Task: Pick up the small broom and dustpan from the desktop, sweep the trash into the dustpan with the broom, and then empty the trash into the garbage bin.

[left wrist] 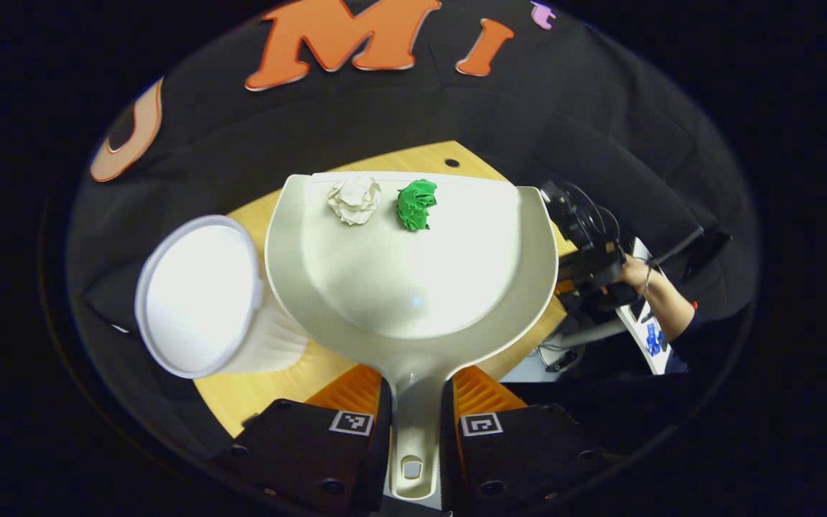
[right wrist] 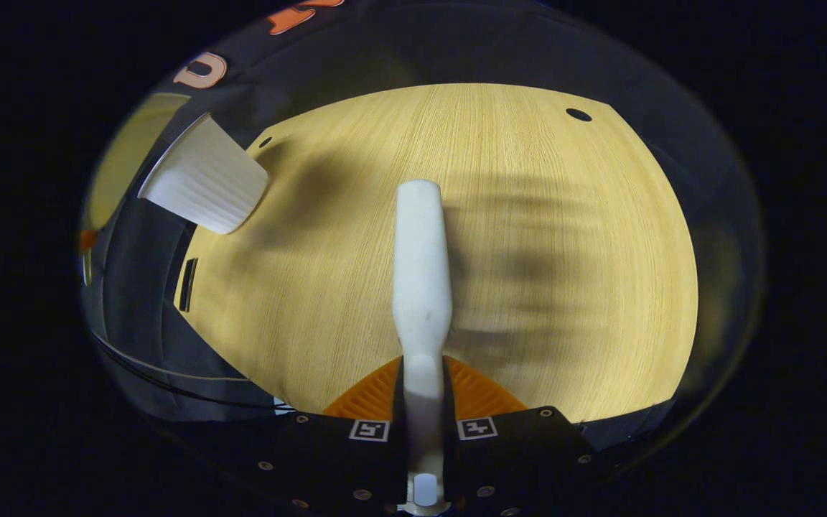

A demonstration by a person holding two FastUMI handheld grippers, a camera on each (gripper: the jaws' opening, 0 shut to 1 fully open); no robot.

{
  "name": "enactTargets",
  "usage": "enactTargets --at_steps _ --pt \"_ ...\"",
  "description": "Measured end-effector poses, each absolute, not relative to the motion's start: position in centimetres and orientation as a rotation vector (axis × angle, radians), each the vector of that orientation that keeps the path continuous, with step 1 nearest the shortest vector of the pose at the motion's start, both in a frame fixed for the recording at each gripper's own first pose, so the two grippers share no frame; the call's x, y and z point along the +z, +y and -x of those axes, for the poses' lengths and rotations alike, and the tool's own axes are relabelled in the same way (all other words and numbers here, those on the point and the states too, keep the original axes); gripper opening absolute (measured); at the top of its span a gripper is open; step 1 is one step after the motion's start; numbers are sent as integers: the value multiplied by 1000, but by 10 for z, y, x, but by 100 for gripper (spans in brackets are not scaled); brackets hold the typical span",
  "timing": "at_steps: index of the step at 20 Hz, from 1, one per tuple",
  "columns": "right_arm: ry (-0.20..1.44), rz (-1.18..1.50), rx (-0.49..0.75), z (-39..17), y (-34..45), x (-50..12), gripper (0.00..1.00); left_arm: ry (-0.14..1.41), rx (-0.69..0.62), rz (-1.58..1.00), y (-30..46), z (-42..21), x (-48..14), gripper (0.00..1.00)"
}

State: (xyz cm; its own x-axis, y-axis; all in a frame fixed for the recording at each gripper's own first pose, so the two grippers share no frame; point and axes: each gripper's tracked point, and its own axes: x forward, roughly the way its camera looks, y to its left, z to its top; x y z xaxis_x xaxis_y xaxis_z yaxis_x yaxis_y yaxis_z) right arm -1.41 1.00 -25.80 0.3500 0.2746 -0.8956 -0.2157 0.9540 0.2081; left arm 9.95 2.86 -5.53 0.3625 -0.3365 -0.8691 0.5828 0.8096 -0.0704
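Dustpan (left wrist: 413, 280) is lifted above the wooden desktop (left wrist: 255, 391), its handle running back between the fingers of the left gripper (left wrist: 416, 391), which are clamped on the handle from both sides. Two crumpled scraps sit in the pan near its far lip: a white paper ball (left wrist: 354, 199) on the left and a green paper ball (left wrist: 416, 204) just right of it, close together, cannot tell if touching. The pan's left edge overlaps the white garbage bin (left wrist: 198, 296), which stands left of the pan at the desk's left edge, mouth open toward the camera. To the right and farther off, a person's hand (left wrist: 632, 273) holds the other gripper rig, with a dark sleeve behind it.

In the right gripper view, the small broom (right wrist: 422, 266) points away over the desktop (right wrist: 543, 237), its handle pinched between the fingers of the right gripper (right wrist: 424, 402), both sides pressing on it. Bristles are not distinguishable from here; the broom reads as one pale shaft. The garbage bin (right wrist: 205, 183) shows at far left, tilted by the lens, at the table's corner. Two dark round holes mark the table's far edge. Soft blurred shadows lie across the wood right of the broom.
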Motion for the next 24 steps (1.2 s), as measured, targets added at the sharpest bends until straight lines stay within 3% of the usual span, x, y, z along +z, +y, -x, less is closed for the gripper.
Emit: enactTargets --at_steps 7,12,17,24 --pt "1138 -100 378 17 29 -258 20 1043 -272 -407 127 -154 -16 30" --pt "1137 -106 380 14 25 -259 20 1187 -94 -538 159 -161 -31 30" --pt "1152 -100 375 12 26 -265 20 1256 -73 -844 171 -173 -5 30" --pt "1147 -120 354 9 21 -265 20 1335 -11 -984 190 -188 -9 30"
